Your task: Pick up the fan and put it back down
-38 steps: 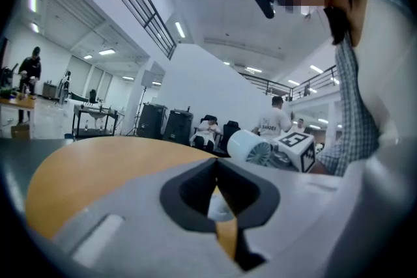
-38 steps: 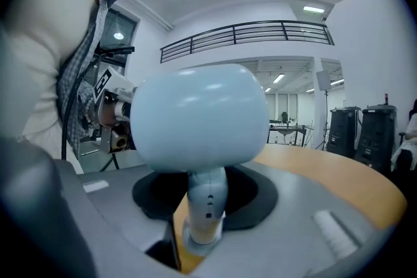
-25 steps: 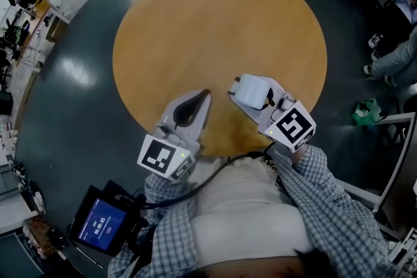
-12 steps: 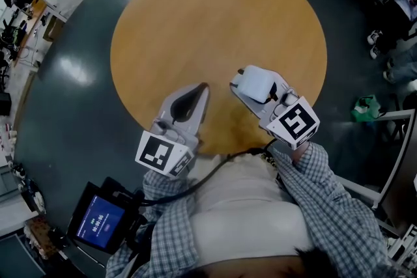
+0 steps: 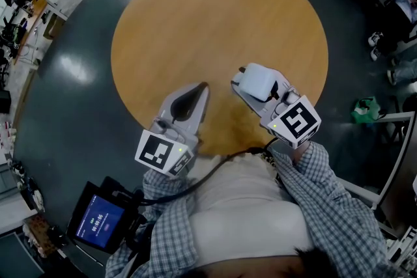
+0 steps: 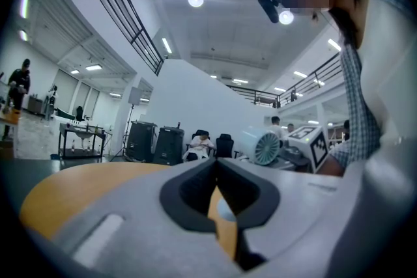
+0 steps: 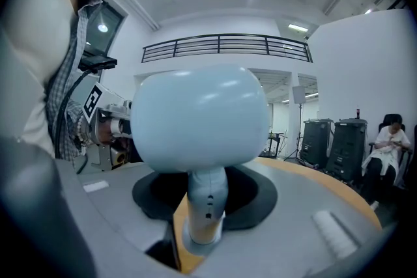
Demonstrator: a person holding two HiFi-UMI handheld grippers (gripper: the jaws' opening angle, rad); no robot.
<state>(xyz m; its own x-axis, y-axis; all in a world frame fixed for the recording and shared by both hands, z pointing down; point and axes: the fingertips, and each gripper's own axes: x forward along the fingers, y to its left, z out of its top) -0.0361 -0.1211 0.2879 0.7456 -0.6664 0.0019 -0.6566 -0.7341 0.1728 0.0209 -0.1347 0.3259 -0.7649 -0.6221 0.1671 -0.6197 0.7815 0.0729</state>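
A small pale-blue fan (image 5: 259,81) with a rounded head (image 7: 199,117) on a short stem (image 7: 207,202) stands upright between the jaws of my right gripper (image 5: 243,89), which is shut on the stem (image 7: 205,218). It is over the near part of the round wooden table (image 5: 215,16). Whether its base touches the table I cannot tell. My left gripper (image 5: 204,88) hovers to the left of it, shut and empty, jaws tip to tip (image 6: 217,163). From the left gripper view the fan (image 6: 264,145) shows its grille at the right.
Dark glossy floor (image 5: 71,94) surrounds the table. A screen (image 5: 98,221) sits at the lower left. A green object (image 5: 366,111) and a seated person's legs (image 5: 399,60) are at the right. Black cases (image 7: 329,140) and another seated person (image 7: 389,143) are beyond the table.
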